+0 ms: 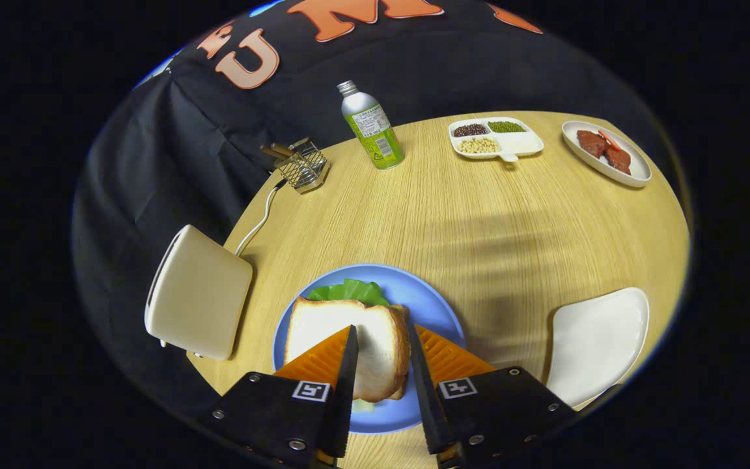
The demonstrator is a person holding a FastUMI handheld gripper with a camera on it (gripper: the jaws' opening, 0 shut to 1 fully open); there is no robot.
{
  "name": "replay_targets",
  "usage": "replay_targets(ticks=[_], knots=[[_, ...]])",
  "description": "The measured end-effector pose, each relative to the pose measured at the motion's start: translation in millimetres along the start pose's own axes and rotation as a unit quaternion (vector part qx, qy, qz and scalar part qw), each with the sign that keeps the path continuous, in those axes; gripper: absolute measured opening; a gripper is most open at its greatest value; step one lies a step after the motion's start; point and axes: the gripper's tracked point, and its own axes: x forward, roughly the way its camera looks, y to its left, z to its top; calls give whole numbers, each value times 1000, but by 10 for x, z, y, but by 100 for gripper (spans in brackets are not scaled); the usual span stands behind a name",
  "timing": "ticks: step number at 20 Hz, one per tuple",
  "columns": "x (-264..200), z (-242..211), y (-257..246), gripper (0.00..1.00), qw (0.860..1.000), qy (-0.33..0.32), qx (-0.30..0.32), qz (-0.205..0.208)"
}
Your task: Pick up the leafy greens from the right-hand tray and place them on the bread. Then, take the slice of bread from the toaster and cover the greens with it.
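A slice of white bread (329,322) lies flat on the blue plate (430,299), on top of the leafy greens (349,290), whose far edge sticks out from under it. A crust of another slice peeks out at the top slice's right side. My gripper (381,331) hovers over the near half of the top slice; its fingers stand apart, one over each side of the bread, pressing on nothing. The cream toaster (199,293) stands left of the plate. The white right-hand tray (599,345) sits right of the plate with nothing on it.
At the far side of the round wooden table (479,215) stand a metal bottle (372,127), a wire rack (303,166), a compartment dish of beans (495,138) and a white plate with red meat pieces (606,153). The toaster's cable (261,218) runs toward the rack.
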Motion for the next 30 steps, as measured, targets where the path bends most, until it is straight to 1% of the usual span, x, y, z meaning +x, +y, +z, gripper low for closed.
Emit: replay_targets(ticks=[1, 4, 6, 9, 10, 13, 15, 17, 18, 19, 20, 21, 23, 24, 28, 30], knots=[[-37, 52, 8, 50, 1000, -14, -10, -2], [-257, 217, 21, 56, 998, -59, -27, -6], [-483, 368, 30, 56, 994, -99, -44, -12], [-888, 559, 86, 56, 984, -156, -78, -24], [-1055, 625, 103, 57, 980, -177, -87, -29], [-1505, 741, 130, 65, 967, -228, -108, -40], [-1802, 808, 145, 69, 958, -262, -108, -46], [-2100, 897, 147, 76, 945, -303, -112, -56], [-2248, 938, 128, 77, 937, -323, -116, -66], [-2384, 959, 119, 81, 930, -340, -119, -75], [-2519, 967, 113, 83, 924, -354, -121, -84], [-2637, 945, 93, 87, 919, -364, -121, -91], [-2800, 882, 31, 94, 914, -371, -121, -105], [-2886, 880, 15, 96, 910, -382, -118, -110], [-3174, 792, 31, 97, 894, -416, -117, -117], [-3300, 739, 21, 97, 883, -431, -135, -127]])
